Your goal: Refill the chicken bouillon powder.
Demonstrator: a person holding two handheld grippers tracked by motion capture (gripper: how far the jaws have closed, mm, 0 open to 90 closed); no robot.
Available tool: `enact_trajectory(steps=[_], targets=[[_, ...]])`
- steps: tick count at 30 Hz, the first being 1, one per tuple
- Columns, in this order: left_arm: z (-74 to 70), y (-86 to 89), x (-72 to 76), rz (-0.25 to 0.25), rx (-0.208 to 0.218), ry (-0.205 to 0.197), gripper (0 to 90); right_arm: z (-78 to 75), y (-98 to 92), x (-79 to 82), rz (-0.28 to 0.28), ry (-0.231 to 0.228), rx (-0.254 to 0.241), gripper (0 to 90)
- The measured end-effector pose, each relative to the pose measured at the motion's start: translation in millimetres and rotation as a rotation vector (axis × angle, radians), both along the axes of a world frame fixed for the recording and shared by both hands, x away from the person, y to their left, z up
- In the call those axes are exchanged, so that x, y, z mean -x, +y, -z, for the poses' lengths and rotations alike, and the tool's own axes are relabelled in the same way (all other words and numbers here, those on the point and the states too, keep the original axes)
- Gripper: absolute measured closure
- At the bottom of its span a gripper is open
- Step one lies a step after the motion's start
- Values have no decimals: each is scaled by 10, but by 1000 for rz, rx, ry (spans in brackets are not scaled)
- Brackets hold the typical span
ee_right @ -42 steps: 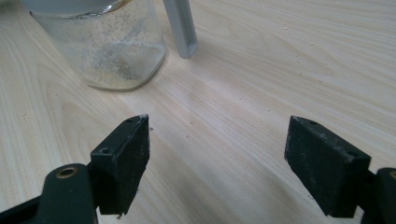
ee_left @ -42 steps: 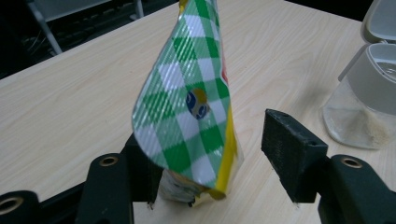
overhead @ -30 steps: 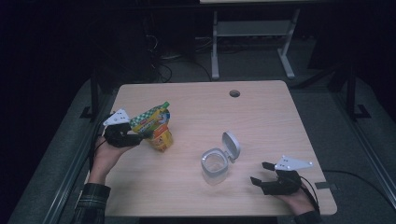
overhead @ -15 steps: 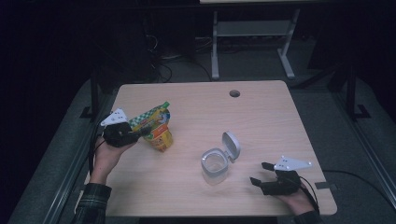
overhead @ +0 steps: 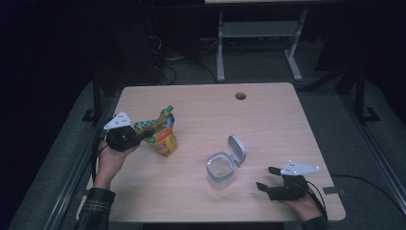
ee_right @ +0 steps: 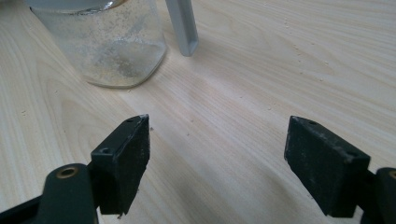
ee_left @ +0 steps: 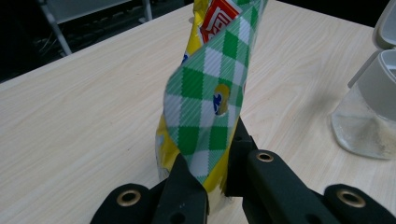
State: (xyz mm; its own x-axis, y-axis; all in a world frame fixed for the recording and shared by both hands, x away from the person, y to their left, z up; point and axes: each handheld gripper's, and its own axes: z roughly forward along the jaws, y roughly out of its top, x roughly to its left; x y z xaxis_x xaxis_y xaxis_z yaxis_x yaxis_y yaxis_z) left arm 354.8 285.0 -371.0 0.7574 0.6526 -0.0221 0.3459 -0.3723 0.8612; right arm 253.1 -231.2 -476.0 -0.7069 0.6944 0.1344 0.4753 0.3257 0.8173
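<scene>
The left gripper [overhead: 143, 134] has just closed its jaws on the pouch [ee_left: 210, 112]; the right gripper's [ee_right: 217, 154] jaws gape empty over the wooden desk [overhead: 268, 124] in a dark room.

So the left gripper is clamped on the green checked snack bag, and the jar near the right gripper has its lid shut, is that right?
Not quite: the jar is open, its hinged lid flipped up behind the mouth, as the high view shows. The rest holds: the left gripper is clamped on the green checked snack bag, and the jar stands near the right gripper.
</scene>
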Motion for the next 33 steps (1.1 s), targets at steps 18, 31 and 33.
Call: enact_trajectory(steps=[18,31,33], targets=[[-91,-7,61,-20,41,9,900,-1,-7,-2,2,3,-3,217],[-229,37,179,1,91,22,900,-8,-11,6,5,0,-5,217],[-252,41,197,13,90,21,900,-11,-9,8,6,-1,-6,217]])
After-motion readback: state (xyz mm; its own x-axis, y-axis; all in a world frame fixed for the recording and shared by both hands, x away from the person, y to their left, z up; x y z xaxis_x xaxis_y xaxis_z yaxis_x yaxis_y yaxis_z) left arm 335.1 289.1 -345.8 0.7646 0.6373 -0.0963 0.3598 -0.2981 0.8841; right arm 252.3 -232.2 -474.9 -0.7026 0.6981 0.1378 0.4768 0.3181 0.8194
